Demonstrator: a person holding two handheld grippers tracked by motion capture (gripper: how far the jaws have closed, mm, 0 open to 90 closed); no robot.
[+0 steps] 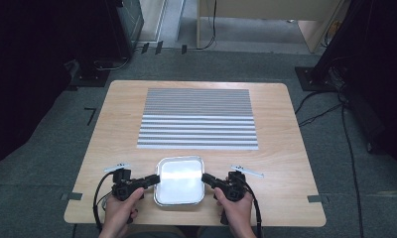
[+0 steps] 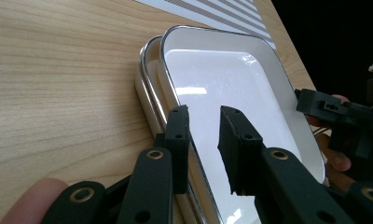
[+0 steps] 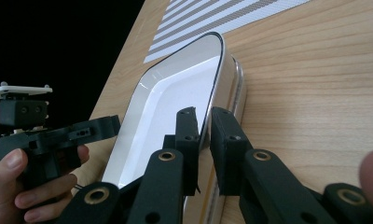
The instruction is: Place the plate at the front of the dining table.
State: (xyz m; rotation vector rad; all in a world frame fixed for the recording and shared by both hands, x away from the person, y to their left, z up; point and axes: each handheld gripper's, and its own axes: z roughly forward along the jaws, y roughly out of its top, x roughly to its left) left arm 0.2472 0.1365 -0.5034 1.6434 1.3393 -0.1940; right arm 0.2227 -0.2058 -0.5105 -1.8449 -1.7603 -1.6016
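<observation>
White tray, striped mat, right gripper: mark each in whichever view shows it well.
White tray (image 1: 180, 191), high view, on its bare inner floor.
Striped mat (image 1: 198, 119), high view, at its middle.
Right gripper (image 3: 202, 122), right gripper view, midway between its fingertips, which straddle the tray's rim.

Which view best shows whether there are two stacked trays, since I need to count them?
The left gripper view: the white metal-rimmed tray sits in a second tray whose rim peeks out beside it. The right gripper view shows a lower rim edge-on. The high view shows one rounded outline.
</observation>
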